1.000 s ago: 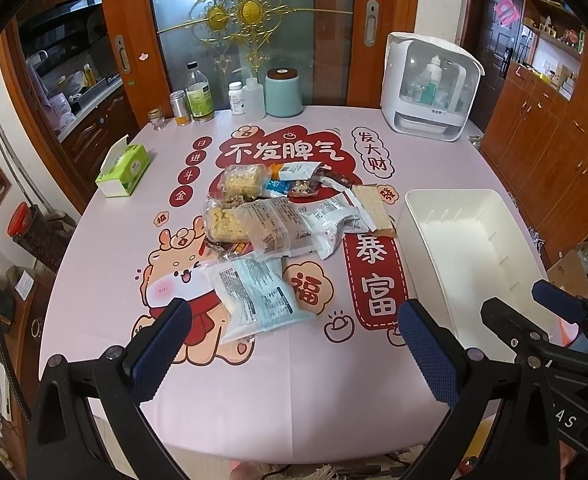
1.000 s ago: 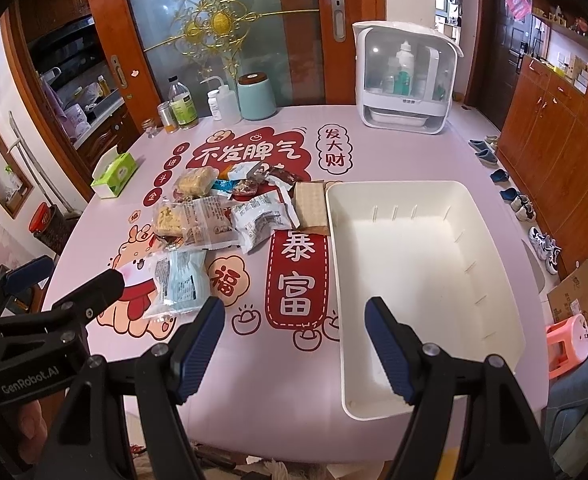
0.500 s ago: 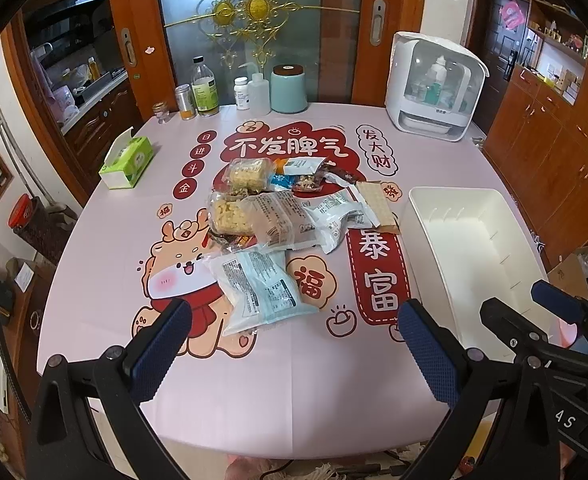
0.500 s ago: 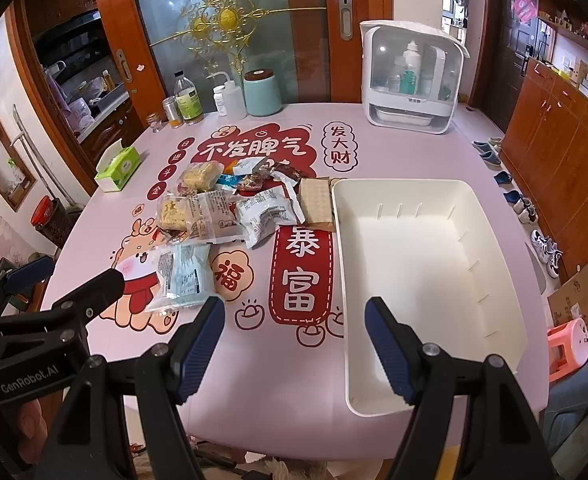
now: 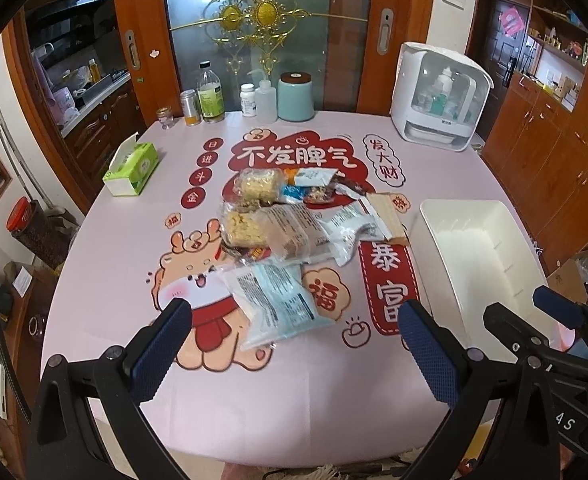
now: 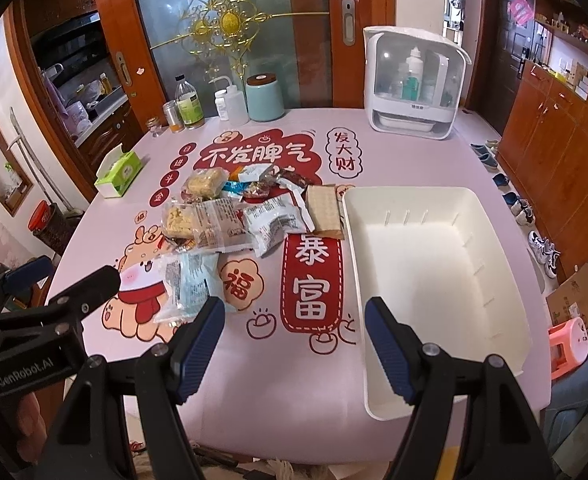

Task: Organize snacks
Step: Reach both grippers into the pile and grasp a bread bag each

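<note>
A: Snacks (image 5: 289, 220) — location?

B: The snacks lay in a loose pile near the middle of the table (image 5: 93, 280), on the red and pink printed cloth. A pale blue packet (image 5: 273, 304) lay nearest the grippers, touching the rest of the pile. A brown flat packet (image 6: 324, 210) lay at the far right edge of the pile, just beside the white bin (image 6: 506, 276).

A: Bin status?

B: The bin stood to the right of the pile, with nothing visible inside.

A: Gripper status?

B: The left gripper (image 5: 294, 346) hung above the near table edge, jaws wide apart, holding nothing. The right gripper (image 6: 294, 346) was likewise spread wide and held nothing, facing the bin's near left corner.

A: Background items?

B: A green tissue box (image 5: 131, 168) sat at the left; bottles (image 5: 209, 98) stood along the far edge.
</note>
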The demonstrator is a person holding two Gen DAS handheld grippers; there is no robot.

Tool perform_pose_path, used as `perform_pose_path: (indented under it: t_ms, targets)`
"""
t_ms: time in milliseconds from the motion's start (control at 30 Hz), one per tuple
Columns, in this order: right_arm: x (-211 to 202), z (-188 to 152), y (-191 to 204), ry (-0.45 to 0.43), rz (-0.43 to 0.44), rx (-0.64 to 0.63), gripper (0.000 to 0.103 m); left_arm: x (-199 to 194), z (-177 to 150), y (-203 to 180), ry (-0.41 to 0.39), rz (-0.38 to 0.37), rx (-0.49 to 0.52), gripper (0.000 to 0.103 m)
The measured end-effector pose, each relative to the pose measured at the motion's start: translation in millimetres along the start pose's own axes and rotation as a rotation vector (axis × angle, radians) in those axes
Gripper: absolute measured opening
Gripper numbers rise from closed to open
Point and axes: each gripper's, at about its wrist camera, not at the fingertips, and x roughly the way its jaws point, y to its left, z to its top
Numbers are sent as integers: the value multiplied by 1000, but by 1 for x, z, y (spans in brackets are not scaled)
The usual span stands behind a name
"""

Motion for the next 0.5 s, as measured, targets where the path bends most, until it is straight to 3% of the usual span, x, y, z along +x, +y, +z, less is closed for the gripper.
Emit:
perform_pose_path:
  t_ms: [300, 500]
  targets:
    - [26, 21, 40, 39, 23, 45, 73, 9, 30, 57, -16, 39, 64, 102]
    - [66, 35, 70, 107, 52, 46, 73, 42, 44, 103, 41, 39, 121, 102]
